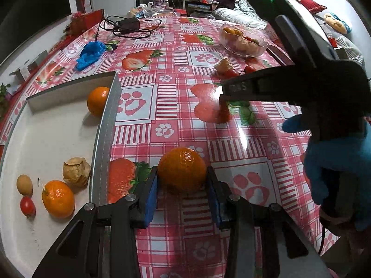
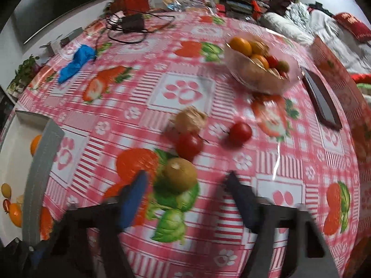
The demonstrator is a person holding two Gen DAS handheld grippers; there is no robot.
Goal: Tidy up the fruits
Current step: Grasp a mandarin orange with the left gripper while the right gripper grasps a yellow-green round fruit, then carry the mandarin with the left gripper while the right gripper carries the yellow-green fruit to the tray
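- Saw left gripper (image 1: 182,181) with jaws narrowed onto an orange (image 1: 182,170), blue pads (image 1: 151,190) pressed on both its sides (fruit low over the checked surface (image 1: 162,106), just right of the box wall).
- Found the white box (image 1: 104,139) on the left, holding two more oranges (image 1: 58,198), a husked fruit (image 1: 76,171), a small brown fruit (image 1: 24,184) and a cherry tomato (image 1: 27,206).
- Saw right gripper (image 2: 186,185) with jaws wide apart (frame blurred), a brownish-green fruit (image 2: 179,173) lying between them on the surface, neither pad touching it.
- Noted two loose tomatoes (image 2: 189,146) and a papery husk (image 2: 190,119) just beyond that fruit, near each other.
- Spotted glass bowl (image 2: 294,78) farther back, with mixed fruit inside.
- Noted a blue-gloved hand (image 1: 336,169) on the right gripper's handle.
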